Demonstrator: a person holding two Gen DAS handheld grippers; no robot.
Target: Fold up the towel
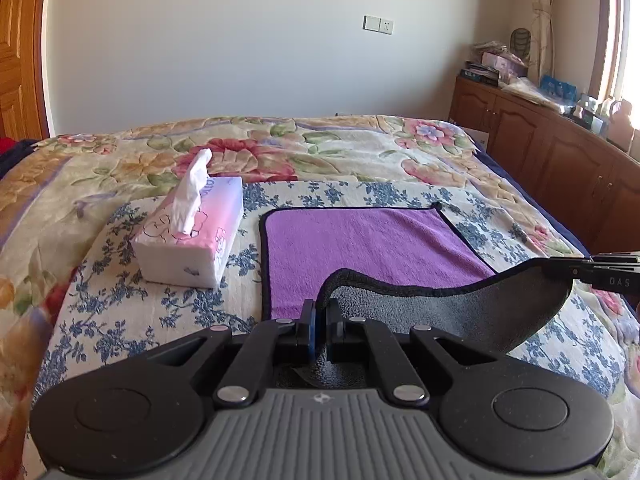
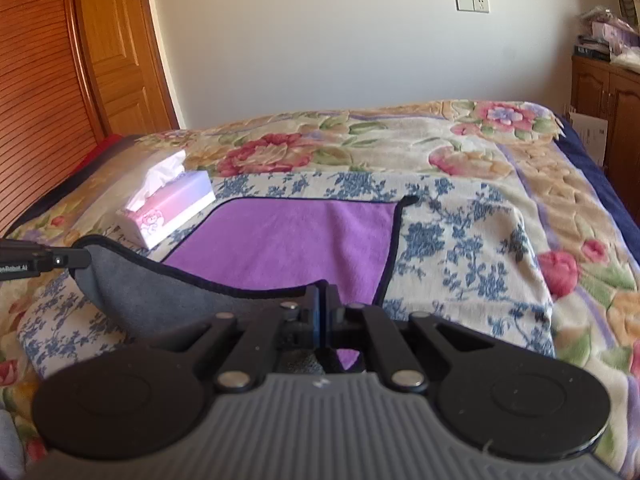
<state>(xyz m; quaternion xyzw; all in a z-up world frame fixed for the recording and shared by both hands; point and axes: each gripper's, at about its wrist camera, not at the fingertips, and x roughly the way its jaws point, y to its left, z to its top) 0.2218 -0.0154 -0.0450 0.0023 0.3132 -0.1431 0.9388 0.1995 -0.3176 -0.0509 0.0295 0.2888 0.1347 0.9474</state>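
A purple towel [image 1: 360, 244] with a black hem and a grey underside lies on a blue-flowered cloth on the bed; it also shows in the right wrist view [image 2: 288, 240]. Its near edge is lifted off the bed, grey side [image 1: 460, 308] up. My left gripper [image 1: 320, 326] is shut on the near left corner. My right gripper [image 2: 323, 312] is shut on the near right corner. Each gripper shows in the other's view, the right one [image 1: 600, 270] at the right edge and the left one [image 2: 44, 262] at the left edge. The far edge lies flat.
A pink and white tissue box [image 1: 192, 232] stands just left of the towel, also in the right wrist view [image 2: 168, 208]. A floral blanket [image 1: 320, 152] covers the bed. A wooden cabinet [image 1: 560, 148] with clutter runs along the right. A wooden headboard [image 2: 40, 100] stands left.
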